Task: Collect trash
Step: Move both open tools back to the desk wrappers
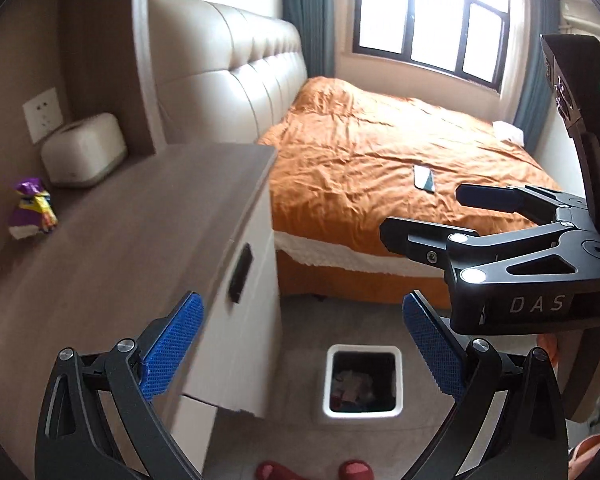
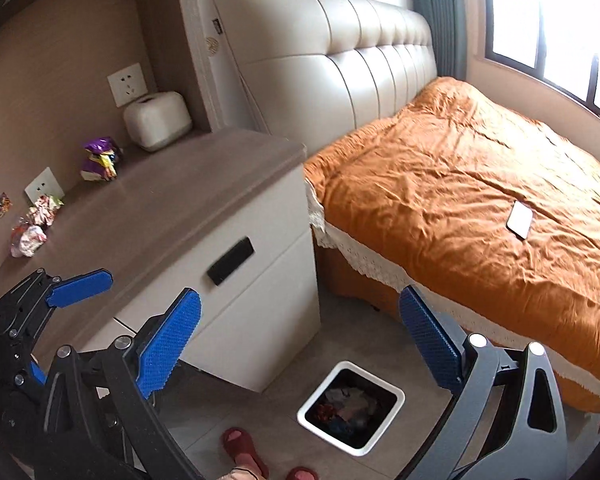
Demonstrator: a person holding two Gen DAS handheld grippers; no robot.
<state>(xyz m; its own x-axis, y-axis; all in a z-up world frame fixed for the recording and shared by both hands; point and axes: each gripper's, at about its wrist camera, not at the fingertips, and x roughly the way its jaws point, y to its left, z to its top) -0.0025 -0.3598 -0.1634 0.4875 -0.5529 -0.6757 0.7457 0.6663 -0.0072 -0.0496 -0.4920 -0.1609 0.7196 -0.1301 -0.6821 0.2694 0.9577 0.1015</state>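
Note:
A white trash bin (image 1: 363,385) with a dark liner and crumpled trash inside stands on the floor by the nightstand; it also shows in the right wrist view (image 2: 351,407). A purple and yellow snack wrapper (image 2: 99,159) and crumpled wrappers (image 2: 44,209) (image 2: 27,237) lie on the nightstand top (image 2: 172,200) near the wall. The purple wrapper shows in the left wrist view (image 1: 32,209). My left gripper (image 1: 302,344) is open and empty above the bin. My right gripper (image 2: 300,344) is open and empty, held over the floor; it appears in the left wrist view (image 1: 424,212).
A white tissue box (image 2: 157,120) sits at the back of the nightstand. An orange-covered bed (image 2: 480,200) with a phone (image 2: 520,219) on it fills the right. The person's red slippers (image 2: 240,446) stand before the bin. A window (image 1: 432,20) is behind the bed.

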